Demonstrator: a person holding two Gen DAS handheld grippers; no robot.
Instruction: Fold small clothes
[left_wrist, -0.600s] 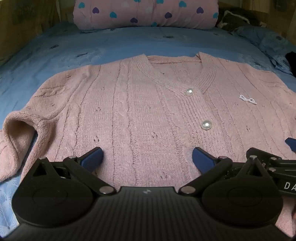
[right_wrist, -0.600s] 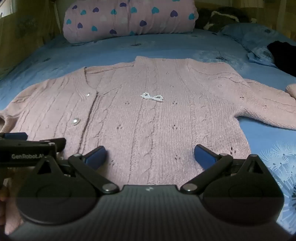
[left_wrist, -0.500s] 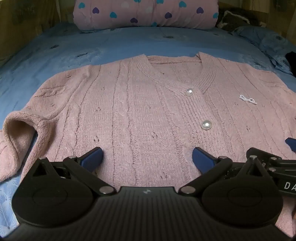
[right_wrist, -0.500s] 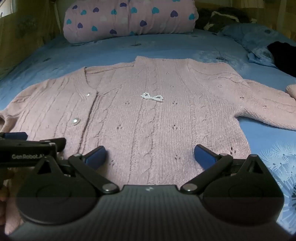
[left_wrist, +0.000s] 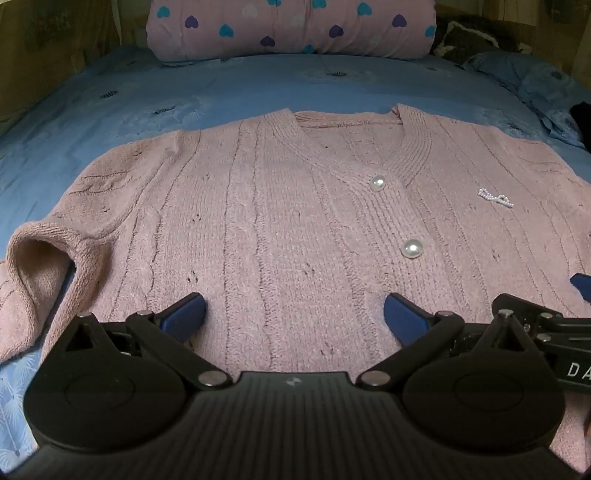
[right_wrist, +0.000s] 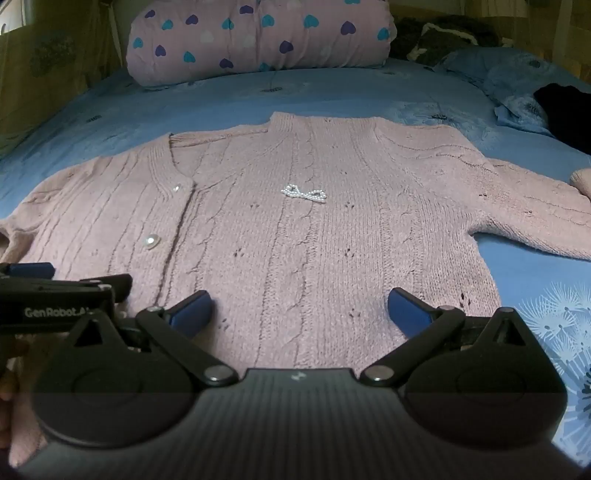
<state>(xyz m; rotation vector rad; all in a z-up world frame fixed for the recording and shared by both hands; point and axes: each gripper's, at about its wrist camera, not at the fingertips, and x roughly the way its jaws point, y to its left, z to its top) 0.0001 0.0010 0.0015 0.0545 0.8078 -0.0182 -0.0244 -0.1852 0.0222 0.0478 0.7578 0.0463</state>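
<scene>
Cardigan (left_wrist: 280, 229): dusty pink, cable-knit ribs; pearl-white buttons (left_wrist: 412, 248); white bead bow (right_wrist: 303, 192) on chest.
Bedsheet (left_wrist: 110, 122): blue w/ pale dandelion print.
Pillow (right_wrist: 258, 37), far end: pink w/ teal, purple, white hearts.
Garment (right_wrist: 565, 107), far right: black.
Gripper fingers (left_wrist: 184, 314): blue pads, black arms.

The cardigan (left_wrist: 280, 221)'s hem is hidden behind both gripper bodies; its right sleeve (right_wrist: 535, 225) seems cut off.
</scene>
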